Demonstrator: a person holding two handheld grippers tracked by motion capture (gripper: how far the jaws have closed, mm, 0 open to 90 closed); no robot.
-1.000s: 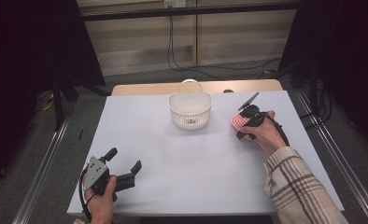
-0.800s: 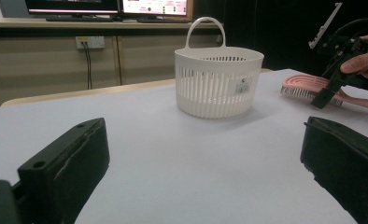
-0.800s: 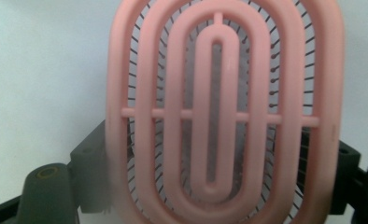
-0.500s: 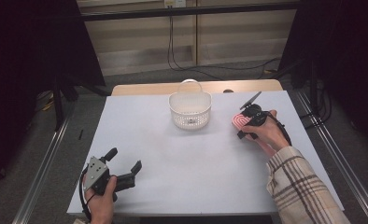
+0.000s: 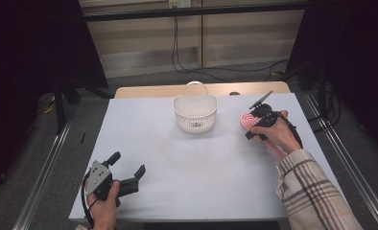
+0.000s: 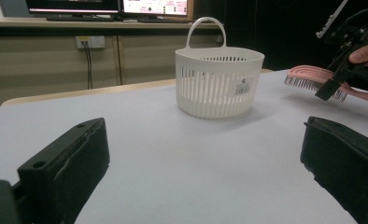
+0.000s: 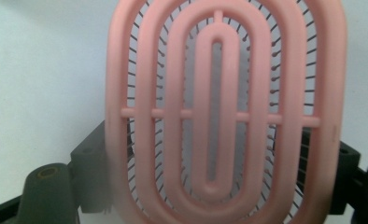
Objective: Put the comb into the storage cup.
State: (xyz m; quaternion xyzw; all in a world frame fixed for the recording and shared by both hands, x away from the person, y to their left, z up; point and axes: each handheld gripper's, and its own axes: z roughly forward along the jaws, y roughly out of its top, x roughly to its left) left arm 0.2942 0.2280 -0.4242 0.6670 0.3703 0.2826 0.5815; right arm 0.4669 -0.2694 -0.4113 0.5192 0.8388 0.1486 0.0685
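A pink oval hairbrush point(image 7: 219, 107) with a ribbed open back fills the space between the two black jaws of my right gripper point(image 7: 215, 158), which press on its sides. In the high view the hairbrush point(image 5: 246, 120) is at the table's right, its handle running under the person's hand, with the right gripper point(image 5: 250, 121) shut on its head. The left gripper view shows the hairbrush point(image 6: 308, 77) bristles down, just above the table. My left gripper point(image 5: 127, 164) rests at the front left, jaws wide open and empty point(image 6: 203, 133).
A white slatted plastic basket point(image 5: 195, 120) with an upright handle stands at the middle back of the white table point(image 5: 177, 158), left of the brush; it looks empty point(image 6: 218, 88). A wooden strip edges the far side, with monitors beyond it.
The right hand with the hairbrush has edged very slightly toward the far side. The left gripper has not moved.
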